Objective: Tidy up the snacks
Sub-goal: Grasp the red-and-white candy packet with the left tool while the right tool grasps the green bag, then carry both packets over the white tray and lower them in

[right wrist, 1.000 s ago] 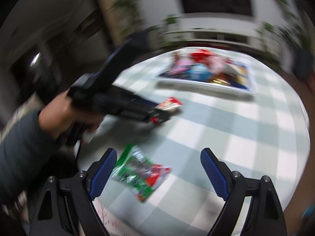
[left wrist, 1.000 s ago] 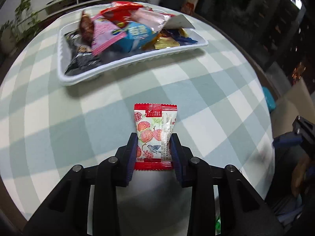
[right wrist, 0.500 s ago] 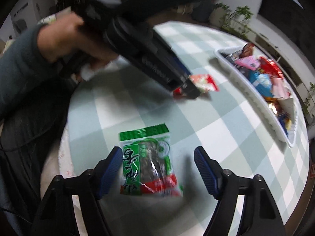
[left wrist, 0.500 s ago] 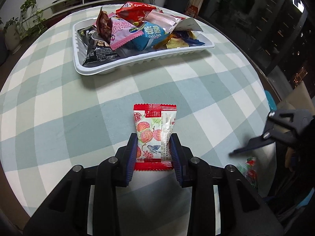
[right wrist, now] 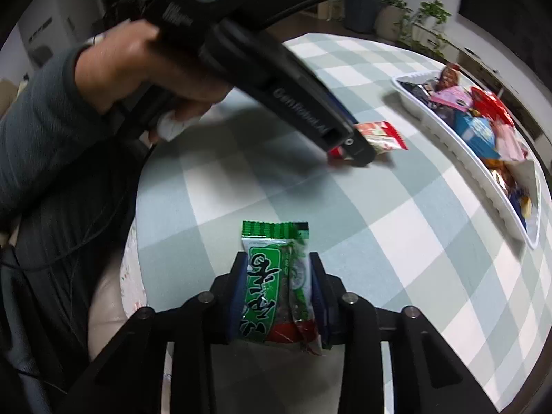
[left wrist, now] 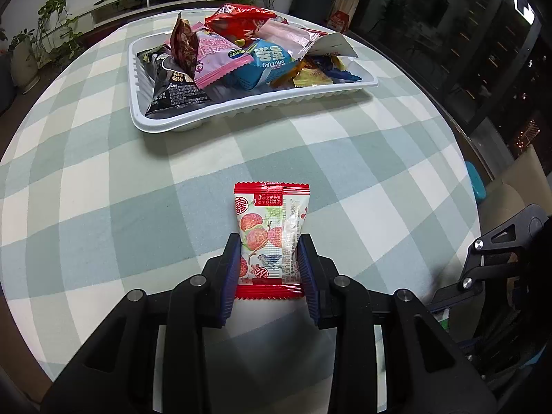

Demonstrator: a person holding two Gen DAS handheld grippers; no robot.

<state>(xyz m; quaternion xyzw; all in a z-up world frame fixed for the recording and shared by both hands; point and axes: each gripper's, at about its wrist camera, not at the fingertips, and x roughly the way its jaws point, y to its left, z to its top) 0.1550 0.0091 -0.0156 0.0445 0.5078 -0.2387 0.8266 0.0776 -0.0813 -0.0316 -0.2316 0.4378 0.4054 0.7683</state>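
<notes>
The right gripper (right wrist: pixel 278 277) is closing its jaws on a green snack packet (right wrist: pixel 276 286) at the checked tabletop's (left wrist: pixel 103 207) near edge. The left gripper (left wrist: pixel 269 258) clamps a red-and-white packet (left wrist: pixel 270 238). Beyond sits the filled white tray (left wrist: pixel 241 110).

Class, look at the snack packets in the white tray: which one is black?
The black packet at the left end of the white tray. Its neighbours are brown, pink, blue, red and yellow; it alone is black with pale print.
</notes>
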